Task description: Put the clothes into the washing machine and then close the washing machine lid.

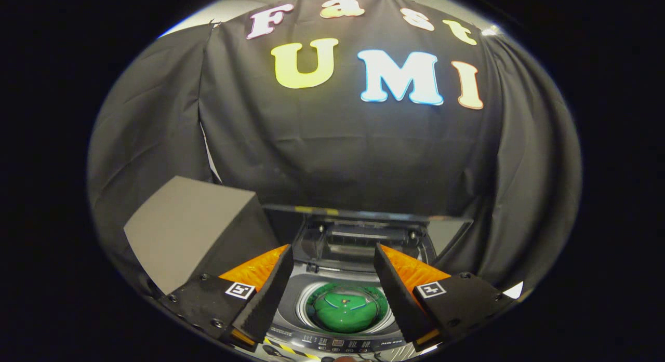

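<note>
Clothes (pixel 345 311) lie inside the washing machine (pixel 332 286); lid (pixel 363 216) stands raised; gripper (pixel 332 294) spread wide, holding nothing, apparently freed for closing.

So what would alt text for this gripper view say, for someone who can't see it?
A green garment lies inside the drum of an open top-loading washing machine, its lid raised behind. The gripper hangs above, fingers open and empty. A grey box stands beside the machine.

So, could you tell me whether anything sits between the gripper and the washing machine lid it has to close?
Nothing visible does. The gripper is open and empty above the drum, where the green garment already lies. The lid stands raised beyond the fingers. The grey box stands off to the side, beside the machine.
</note>
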A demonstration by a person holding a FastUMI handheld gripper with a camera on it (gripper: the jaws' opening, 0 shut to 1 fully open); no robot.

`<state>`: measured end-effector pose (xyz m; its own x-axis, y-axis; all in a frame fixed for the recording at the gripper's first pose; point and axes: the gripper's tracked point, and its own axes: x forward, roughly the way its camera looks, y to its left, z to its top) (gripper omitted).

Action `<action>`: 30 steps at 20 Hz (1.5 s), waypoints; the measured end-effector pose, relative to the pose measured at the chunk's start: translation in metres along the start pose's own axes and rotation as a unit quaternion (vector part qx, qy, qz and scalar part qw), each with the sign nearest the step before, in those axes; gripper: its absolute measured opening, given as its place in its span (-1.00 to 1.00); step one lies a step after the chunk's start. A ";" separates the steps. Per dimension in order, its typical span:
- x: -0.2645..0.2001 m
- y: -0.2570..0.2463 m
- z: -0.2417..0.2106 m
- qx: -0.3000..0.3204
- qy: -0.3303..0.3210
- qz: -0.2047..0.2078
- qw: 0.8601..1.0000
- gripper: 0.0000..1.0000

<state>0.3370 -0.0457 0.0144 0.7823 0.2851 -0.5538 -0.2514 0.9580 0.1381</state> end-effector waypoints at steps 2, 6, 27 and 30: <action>0.006 -0.006 0.021 0.005 -0.004 -0.007 1.000 0.94; 0.034 -0.020 0.049 0.033 0.002 -0.021 0.999 0.94; 0.143 -0.058 0.011 0.027 0.085 -0.076 0.993 0.95; 0.141 -0.057 0.010 0.050 0.071 -0.071 0.994 0.95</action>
<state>0.4675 -0.0601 -0.0633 0.7157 0.1473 -0.6827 -0.0815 0.9885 0.1277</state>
